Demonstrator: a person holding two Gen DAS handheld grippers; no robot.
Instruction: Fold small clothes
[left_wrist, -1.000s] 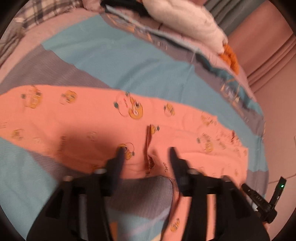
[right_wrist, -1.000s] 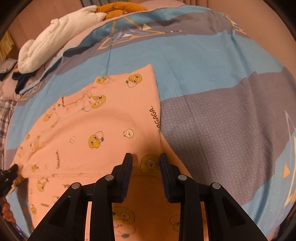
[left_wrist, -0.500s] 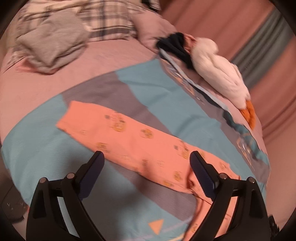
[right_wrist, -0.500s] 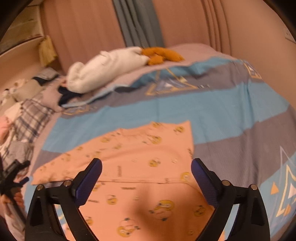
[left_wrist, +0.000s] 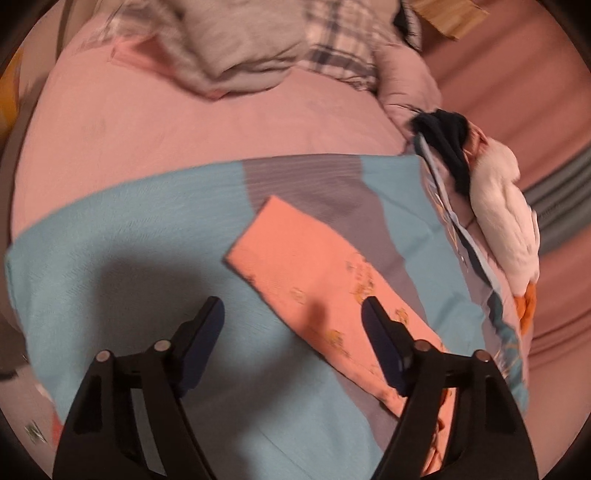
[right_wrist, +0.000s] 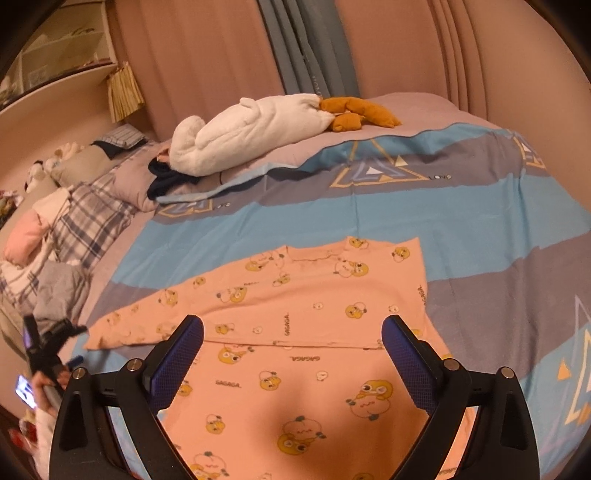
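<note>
The orange duck-print top (right_wrist: 317, 325) lies flat on the bed, just ahead of the right gripper (right_wrist: 291, 339), which is wide open and holds nothing. One side looks folded. The left gripper (left_wrist: 293, 319), jaws just narrowing with nothing gripped, nears the long sleeve (left_wrist: 295, 251); I think that sleeve gets folded in next.

left wrist view: motion-blurred; prints on the shirt (left_wrist: 314, 266) unreadable, its body cut off behind the right finger. right wrist view: shirt hem cut off by the lower edge; the far hand-held gripper (right_wrist: 44, 343) partly cropped, jaws unclear.
</note>
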